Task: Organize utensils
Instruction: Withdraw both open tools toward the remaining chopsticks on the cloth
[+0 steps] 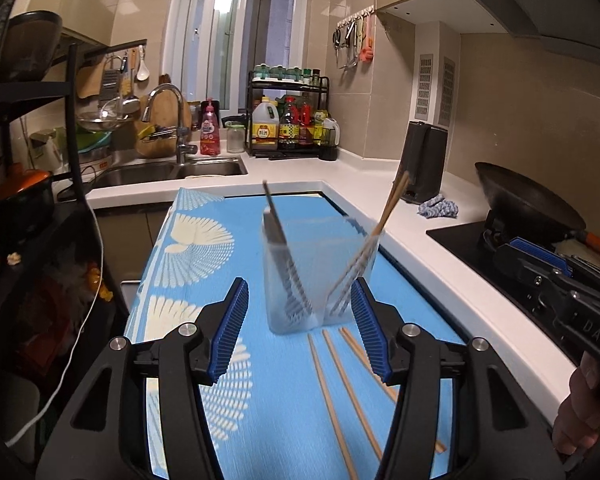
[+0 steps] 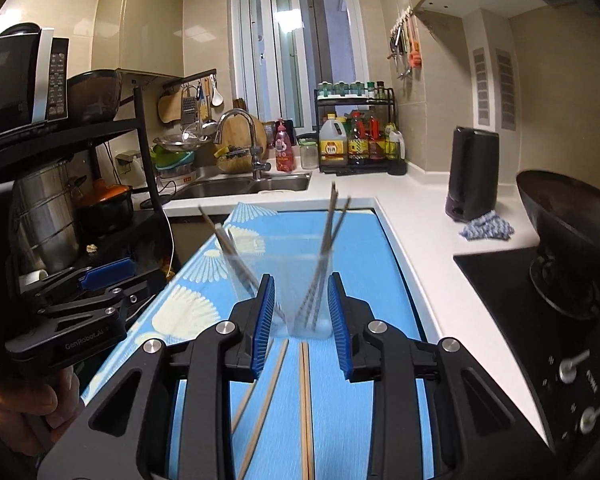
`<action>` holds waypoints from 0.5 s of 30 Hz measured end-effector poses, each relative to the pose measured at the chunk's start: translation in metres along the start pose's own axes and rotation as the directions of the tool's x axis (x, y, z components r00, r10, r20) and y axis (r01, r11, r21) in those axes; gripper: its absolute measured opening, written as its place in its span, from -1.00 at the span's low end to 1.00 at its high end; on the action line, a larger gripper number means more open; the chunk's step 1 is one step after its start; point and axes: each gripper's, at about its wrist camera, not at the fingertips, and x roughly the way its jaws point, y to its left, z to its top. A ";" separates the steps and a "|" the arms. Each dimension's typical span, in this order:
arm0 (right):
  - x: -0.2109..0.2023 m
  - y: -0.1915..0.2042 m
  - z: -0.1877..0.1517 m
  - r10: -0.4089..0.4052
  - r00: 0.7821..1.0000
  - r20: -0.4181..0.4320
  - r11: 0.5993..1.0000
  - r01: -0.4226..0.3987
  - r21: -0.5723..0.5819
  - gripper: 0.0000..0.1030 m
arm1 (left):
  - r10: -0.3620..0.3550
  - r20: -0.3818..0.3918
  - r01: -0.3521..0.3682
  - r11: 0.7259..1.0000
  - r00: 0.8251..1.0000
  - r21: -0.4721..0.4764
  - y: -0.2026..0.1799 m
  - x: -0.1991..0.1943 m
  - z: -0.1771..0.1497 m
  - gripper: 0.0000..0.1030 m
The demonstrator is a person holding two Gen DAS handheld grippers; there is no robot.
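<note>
A clear plastic utensil holder (image 1: 316,272) stands on the blue patterned mat (image 1: 204,264). It holds dark chopsticks (image 1: 278,236) leaning left and wooden chopsticks (image 1: 384,220) leaning right. Three wooden chopsticks (image 1: 340,392) lie on the mat in front of it. My left gripper (image 1: 300,328) is open and empty, just short of the holder. In the right wrist view the holder (image 2: 296,292) stands just ahead of my right gripper (image 2: 302,324), which is open and empty. Loose chopsticks (image 2: 305,408) lie on the mat (image 2: 364,264) below it. The left gripper body (image 2: 80,304) shows at the left.
White counter (image 1: 440,248) runs along the right, with a cooktop and black wok (image 1: 528,200), a black appliance (image 1: 424,160) and a blue cloth (image 1: 438,206). A sink (image 1: 172,170) with a faucet and a condiment rack (image 1: 292,120) are at the back. A black shelf (image 2: 60,152) with pots stands left.
</note>
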 end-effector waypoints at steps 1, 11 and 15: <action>-0.001 -0.002 -0.009 -0.005 1.000 -0.004 1.000 0.005 0.006 -0.44 | 0.006 0.004 -0.006 1.000 1.000 -0.005 0.000 -0.001 -0.010 0.03; 0.021 -0.029 -0.114 -0.047 0.983 -0.176 0.994 0.062 0.085 -0.44 | 0.030 -0.099 -0.034 0.998 0.995 -0.044 -0.003 0.013 -0.112 -0.51; 0.035 -0.029 -0.137 -0.030 0.970 -0.241 0.995 0.050 0.080 -0.44 | 0.016 -0.135 -0.020 0.999 0.991 -0.030 -0.013 0.015 -0.137 -0.55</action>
